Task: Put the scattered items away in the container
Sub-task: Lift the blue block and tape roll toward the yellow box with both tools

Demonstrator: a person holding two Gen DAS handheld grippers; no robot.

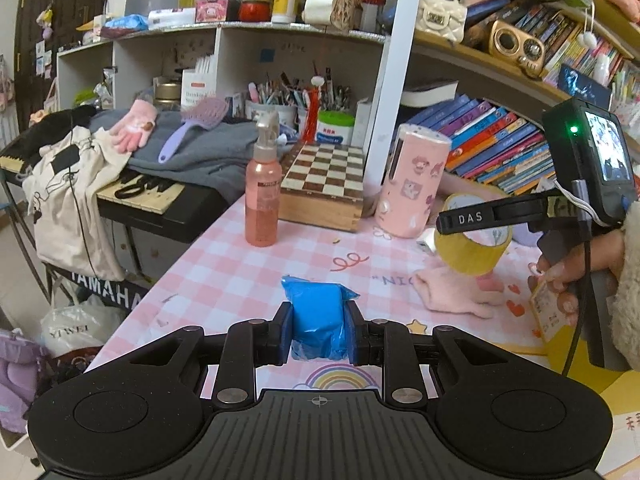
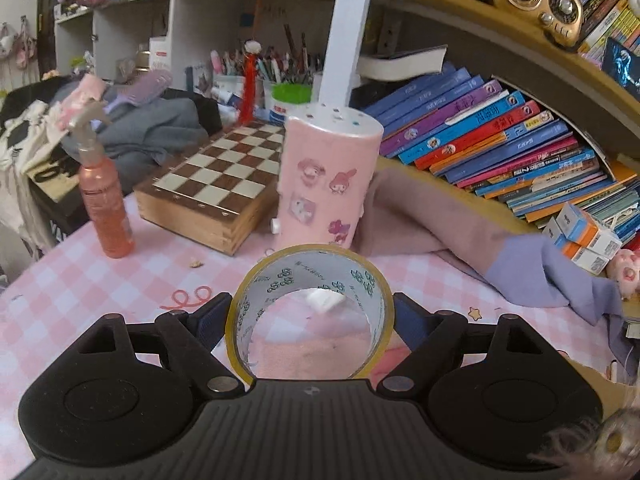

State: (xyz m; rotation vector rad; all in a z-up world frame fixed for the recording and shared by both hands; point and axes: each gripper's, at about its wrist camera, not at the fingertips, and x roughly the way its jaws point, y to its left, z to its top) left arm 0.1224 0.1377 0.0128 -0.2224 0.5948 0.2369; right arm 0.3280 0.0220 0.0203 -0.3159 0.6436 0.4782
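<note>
My left gripper (image 1: 318, 332) is shut on a blue plastic-wrapped packet (image 1: 318, 316), held above the pink checked tablecloth (image 1: 240, 276). My right gripper (image 2: 310, 320) is shut on a yellow roll of tape (image 2: 308, 312), one pad pressing each side of the ring, which is lifted off the table. In the left wrist view the same tape roll (image 1: 472, 248) hangs at the right under a black finger (image 1: 468, 218), with a person's hand (image 1: 568, 276) on the handle. A pink fluffy sock (image 1: 452, 292) lies on the table below the tape. A yellow box edge (image 1: 568, 344) shows at lower right.
A pink spray bottle (image 1: 262, 196), a wooden chessboard box (image 1: 324, 184) and a pink cylinder canister (image 1: 412, 184) stand at the back of the table. A lilac and pink cloth (image 2: 540, 272) lies at the right under slanted books (image 2: 500, 140). A small white item (image 2: 326, 300) shows through the tape ring.
</note>
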